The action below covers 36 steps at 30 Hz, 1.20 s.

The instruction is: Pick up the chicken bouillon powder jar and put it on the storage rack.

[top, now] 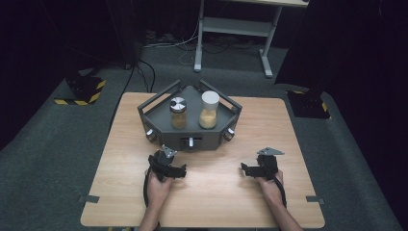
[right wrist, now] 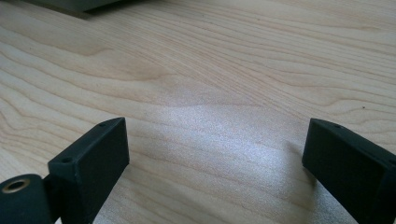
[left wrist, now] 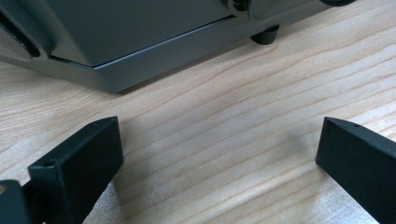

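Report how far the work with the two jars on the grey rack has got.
Done: nothing that shows; the silver-lidded jar and the white-lidded jar both stand upright in the grey rack. In hand: nothing; the left gripper and right gripper are open over the bare wooden table, short of the rack. Left: reaching a jar, gripping it, and everything after.

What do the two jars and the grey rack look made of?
Both jars, silver-capped and white-capped, look like clear glass or plastic: tan contents show through. The rack looks like matte grey painted metal or plastic, with flat, dull panels.
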Motion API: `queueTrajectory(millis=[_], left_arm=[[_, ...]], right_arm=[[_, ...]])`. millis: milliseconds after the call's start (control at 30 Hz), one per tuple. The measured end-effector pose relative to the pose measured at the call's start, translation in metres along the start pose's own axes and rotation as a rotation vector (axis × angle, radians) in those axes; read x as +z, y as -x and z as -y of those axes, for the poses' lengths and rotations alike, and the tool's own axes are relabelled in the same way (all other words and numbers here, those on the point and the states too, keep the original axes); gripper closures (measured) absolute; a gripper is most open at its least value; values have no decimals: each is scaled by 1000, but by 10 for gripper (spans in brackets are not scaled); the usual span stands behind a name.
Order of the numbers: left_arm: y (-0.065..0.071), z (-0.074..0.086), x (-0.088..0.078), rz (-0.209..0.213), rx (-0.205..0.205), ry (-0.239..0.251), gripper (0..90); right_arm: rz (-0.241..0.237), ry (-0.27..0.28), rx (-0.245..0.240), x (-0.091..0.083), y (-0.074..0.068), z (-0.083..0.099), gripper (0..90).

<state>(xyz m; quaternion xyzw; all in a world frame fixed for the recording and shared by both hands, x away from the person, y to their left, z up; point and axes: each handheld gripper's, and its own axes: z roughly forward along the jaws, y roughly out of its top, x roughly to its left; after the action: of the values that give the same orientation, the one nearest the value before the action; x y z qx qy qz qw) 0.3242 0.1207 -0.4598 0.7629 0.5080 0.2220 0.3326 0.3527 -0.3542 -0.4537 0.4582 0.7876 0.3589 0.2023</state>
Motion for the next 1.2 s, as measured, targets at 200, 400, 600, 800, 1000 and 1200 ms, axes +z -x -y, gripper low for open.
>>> queueTrajectory(millis=[200,400,600,800,1000,1200], left_arm=[[0,0,0,2,1,0,5],[0,0,0,1,0,0,5],[0,0,0,0,0,0,5],[0,0,0,1,1,0,5],[1,0,0,1,0,-1,6],[-5,2,-3,37,30,-2,6]], right_arm=[[14,-8,-16,1,-4,-2,67],[24,-14,-28,1,-7,-2,66],[28,-14,-29,2,-8,-2,65],[29,-13,-29,2,-8,-2,65],[27,-10,-28,1,-8,-2,80],[21,-8,-31,1,-7,-2,91]])
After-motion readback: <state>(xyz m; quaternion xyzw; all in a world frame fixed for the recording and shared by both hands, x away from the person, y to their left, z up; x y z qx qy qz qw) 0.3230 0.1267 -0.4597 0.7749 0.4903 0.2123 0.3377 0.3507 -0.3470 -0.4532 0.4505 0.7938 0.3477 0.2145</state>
